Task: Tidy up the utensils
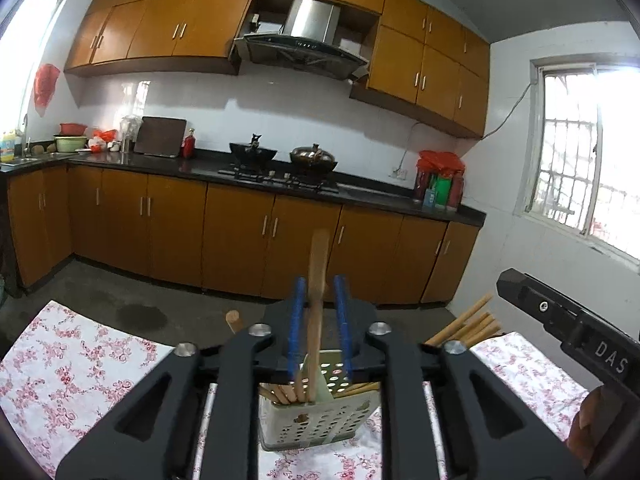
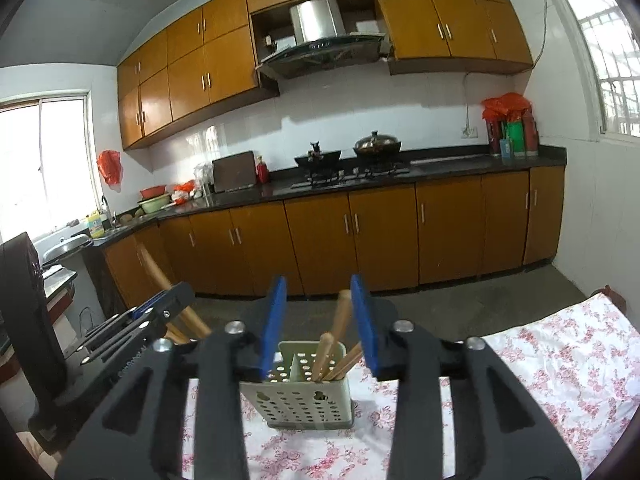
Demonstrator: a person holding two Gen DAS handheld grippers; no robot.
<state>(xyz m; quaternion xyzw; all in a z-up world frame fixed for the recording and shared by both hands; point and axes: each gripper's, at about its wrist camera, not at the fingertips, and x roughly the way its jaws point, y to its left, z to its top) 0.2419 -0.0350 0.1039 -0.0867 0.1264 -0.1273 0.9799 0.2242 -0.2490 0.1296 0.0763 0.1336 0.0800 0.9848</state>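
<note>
A pale green perforated utensil holder (image 1: 320,420) stands on the floral tablecloth, with wooden utensils in it. My left gripper (image 1: 319,312) has its blue pads close around a wooden spatula (image 1: 318,264) that stands upright with its lower end inside the holder. My right gripper (image 2: 320,312) is open, its pads either side of the holder (image 2: 308,392), holding nothing. Wooden chopsticks and a handle (image 2: 340,320) lean in the holder's right compartment. The right gripper's body (image 1: 568,320) shows at the right of the left wrist view; the left gripper (image 2: 144,312) shows at the left of the right wrist view.
The floral tablecloth (image 2: 560,360) covers the table. More wooden sticks (image 1: 468,324) jut up at the right of the left wrist view. Beyond the table are a concrete floor (image 1: 140,292), orange cabinets, and a dark counter with a stove and woks (image 1: 280,160).
</note>
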